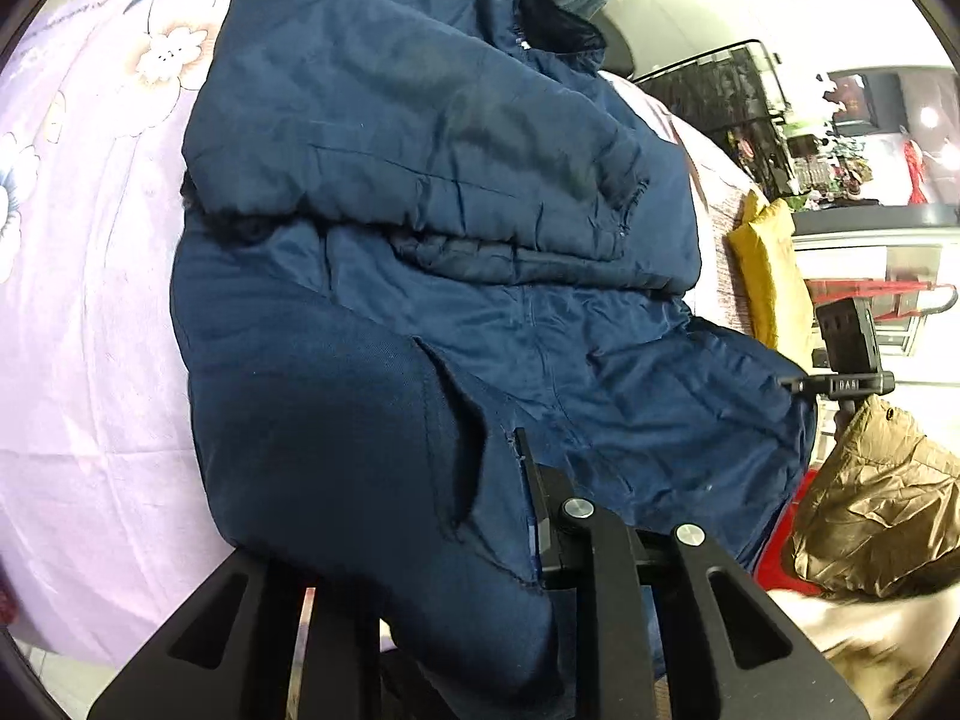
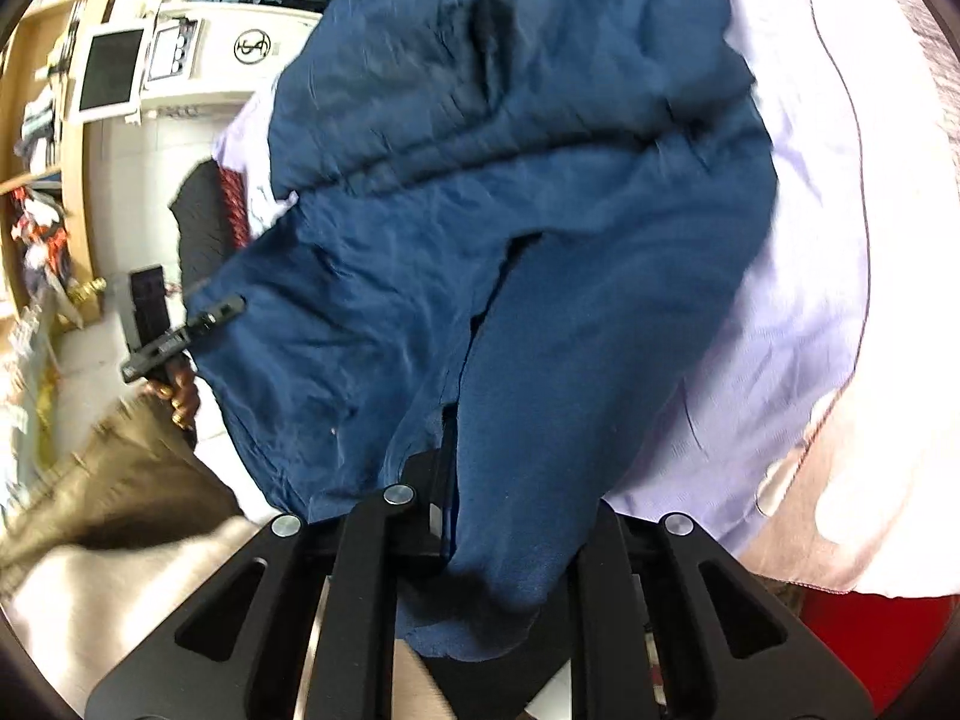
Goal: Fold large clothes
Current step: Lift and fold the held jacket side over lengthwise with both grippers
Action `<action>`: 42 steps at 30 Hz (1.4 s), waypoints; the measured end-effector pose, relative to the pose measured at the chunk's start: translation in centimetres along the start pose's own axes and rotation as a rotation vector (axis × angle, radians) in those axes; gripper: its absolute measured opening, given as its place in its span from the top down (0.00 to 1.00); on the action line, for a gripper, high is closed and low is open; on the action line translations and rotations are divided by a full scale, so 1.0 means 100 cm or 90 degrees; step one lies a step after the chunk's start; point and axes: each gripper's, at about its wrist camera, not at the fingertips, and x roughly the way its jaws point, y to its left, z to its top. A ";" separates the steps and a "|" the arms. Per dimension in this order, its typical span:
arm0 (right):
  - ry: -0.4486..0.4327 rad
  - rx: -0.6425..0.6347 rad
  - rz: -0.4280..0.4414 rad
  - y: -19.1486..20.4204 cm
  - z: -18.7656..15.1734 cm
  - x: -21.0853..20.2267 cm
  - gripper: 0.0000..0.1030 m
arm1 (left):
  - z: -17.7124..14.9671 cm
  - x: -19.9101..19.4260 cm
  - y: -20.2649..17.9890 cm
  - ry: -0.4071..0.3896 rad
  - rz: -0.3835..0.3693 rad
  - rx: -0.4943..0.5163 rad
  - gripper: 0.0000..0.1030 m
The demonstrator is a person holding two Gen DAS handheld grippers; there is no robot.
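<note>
Ahead of both grippers, on the lilac bedsheet (image 1: pixel 90 360), sprawls the navy jacket (image 1: pixel 420 192), its sleeves already folded across. It looks padded, soft and slippery, likely to slump, so the hem corners suit best. Left gripper (image 1: pixel 531 516) and right gripper (image 2: pixel 447 516) each pinch that hem.

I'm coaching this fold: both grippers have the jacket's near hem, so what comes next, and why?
Probably carry the hem forward over the navy jacket toward its collar. The left gripper and right gripper each pinch the near edge, and the sleeves already lie folded across.
</note>
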 end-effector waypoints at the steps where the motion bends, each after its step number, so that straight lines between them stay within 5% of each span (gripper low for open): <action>1: 0.003 0.012 0.006 0.002 0.012 -0.005 0.87 | 0.012 -0.005 0.001 0.012 -0.006 -0.016 0.80; 6: 0.014 0.026 -0.012 0.021 0.073 -0.034 0.87 | 0.079 -0.034 0.007 0.049 0.023 -0.067 0.80; 10: -0.053 -0.016 -0.067 0.045 0.147 -0.060 0.87 | 0.156 -0.044 0.007 0.012 0.095 -0.055 0.80; 14: -0.144 0.041 -0.085 0.034 0.215 -0.067 0.87 | 0.227 -0.021 0.030 -0.050 0.131 -0.106 0.80; 19: -0.178 0.114 -0.068 0.011 0.249 -0.054 0.87 | 0.254 0.019 0.049 -0.075 0.146 -0.131 0.80; 27: -0.236 0.246 0.058 -0.042 0.268 -0.041 0.87 | 0.263 0.021 0.097 -0.116 -0.006 -0.264 0.70; 31: -0.266 0.305 0.115 -0.060 0.275 -0.037 0.87 | 0.251 0.001 0.128 -0.174 -0.220 -0.364 0.64; 33: -0.272 0.323 0.131 -0.067 0.275 -0.032 0.87 | 0.244 -0.011 0.140 -0.195 -0.286 -0.378 0.63; 37: -0.286 0.351 0.160 -0.074 0.277 -0.025 0.87 | 0.234 -0.028 0.138 -0.202 -0.280 -0.356 0.61; 40: -0.302 0.419 0.220 -0.087 0.271 -0.016 0.87 | 0.222 -0.051 0.148 -0.258 -0.295 -0.348 0.48; 42: -0.305 0.446 0.251 -0.092 0.267 -0.013 0.83 | 0.212 -0.072 0.160 -0.321 -0.278 -0.360 0.29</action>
